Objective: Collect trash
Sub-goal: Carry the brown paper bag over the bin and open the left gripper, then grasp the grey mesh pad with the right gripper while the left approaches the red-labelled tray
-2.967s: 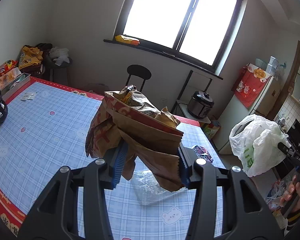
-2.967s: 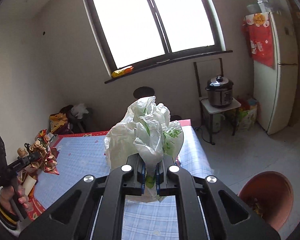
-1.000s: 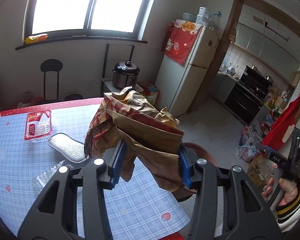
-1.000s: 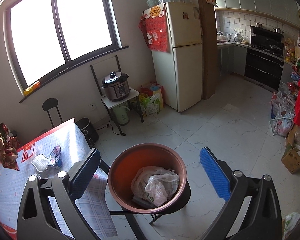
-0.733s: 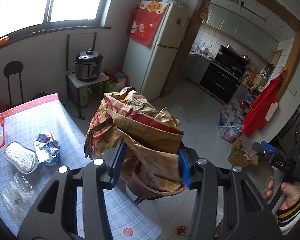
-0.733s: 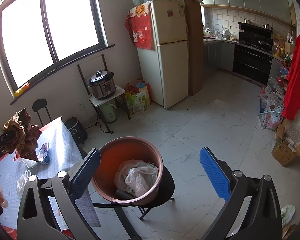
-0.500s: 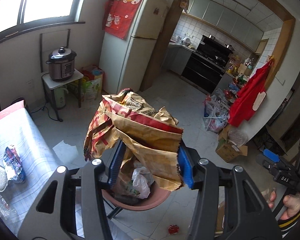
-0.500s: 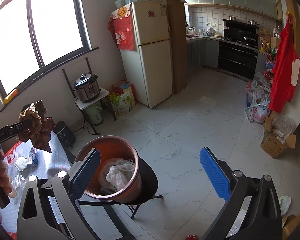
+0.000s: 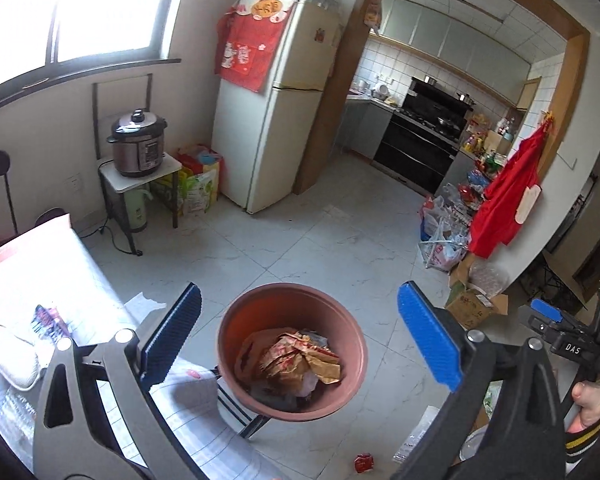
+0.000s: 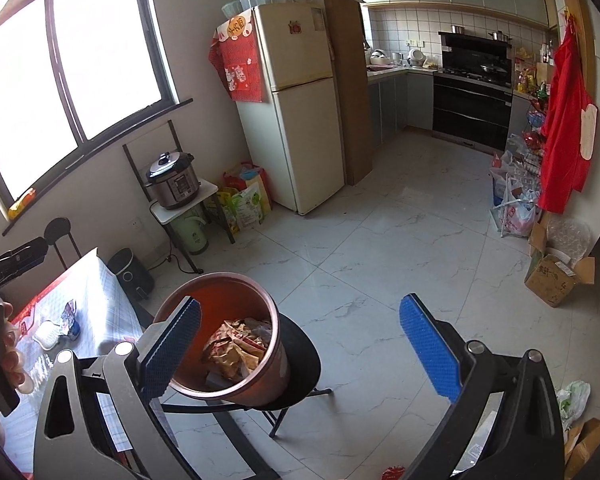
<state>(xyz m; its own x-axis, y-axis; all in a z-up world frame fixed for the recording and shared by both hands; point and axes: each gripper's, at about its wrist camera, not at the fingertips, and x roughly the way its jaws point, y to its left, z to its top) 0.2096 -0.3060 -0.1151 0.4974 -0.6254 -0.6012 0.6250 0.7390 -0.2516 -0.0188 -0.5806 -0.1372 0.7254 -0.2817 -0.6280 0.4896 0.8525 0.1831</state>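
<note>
Two grippers are hanging over one brown bucket (image 9: 292, 312), which is sitting on a black stool (image 10: 304, 354) just beside the table's (image 9: 60, 264) corner. The left gripper (image 9: 300, 340) has just been opening its jaws; they are standing spread wide with nothing between them. The right gripper (image 10: 300, 344) is likewise gaping, holding nothing. One crumpled paper bag (image 9: 300, 360) is lying inside the bucket, on top of other trash. On the table beside the bucket, one foil wrapper (image 9: 46, 320) and one white sponge (image 9: 10, 356) are lying close together. One small red scrap (image 9: 363, 462) is lying on the tiles near the stool. Beyond the bucket, bare floor is stretching toward the one fridge (image 9: 276, 112).
</note>
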